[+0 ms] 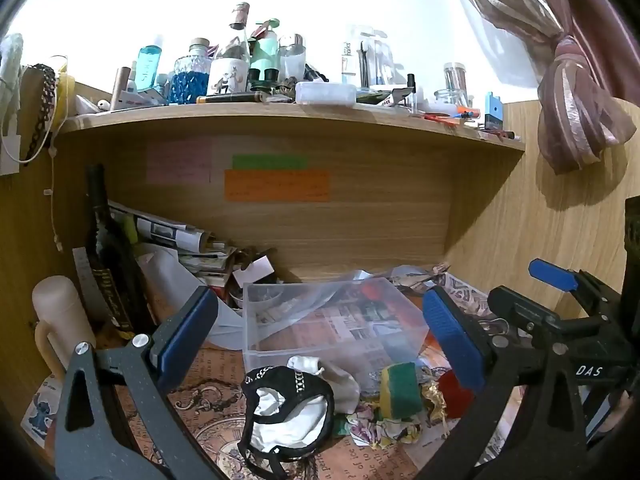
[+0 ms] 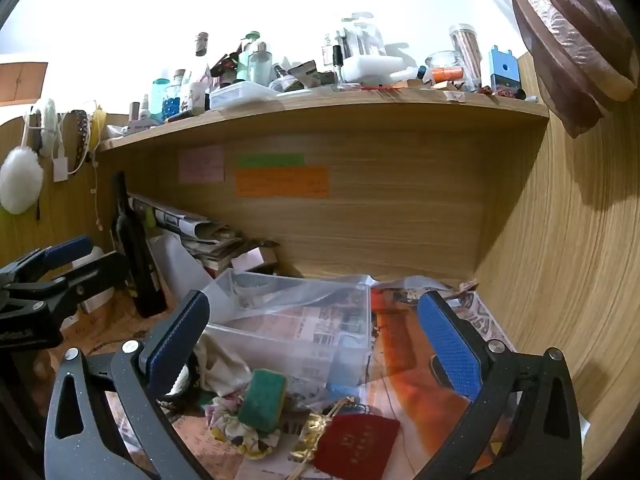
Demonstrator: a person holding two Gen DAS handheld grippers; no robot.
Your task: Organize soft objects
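**Poised above the heap, nothing picked yet**

My left gripper (image 1: 320,336) hung wide and empty over the black-and-white cloth (image 1: 286,412). Rightward, my right gripper (image 2: 316,344) gaped over sponge (image 2: 262,400) and red pouch (image 2: 356,442), before the clear bin (image 2: 296,320). I judged the next move a descent.

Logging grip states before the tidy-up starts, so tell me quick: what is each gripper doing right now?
Left gripper: open, holding nothing, above the soft pile.
Right gripper: open, holding nothing, above the sponge.
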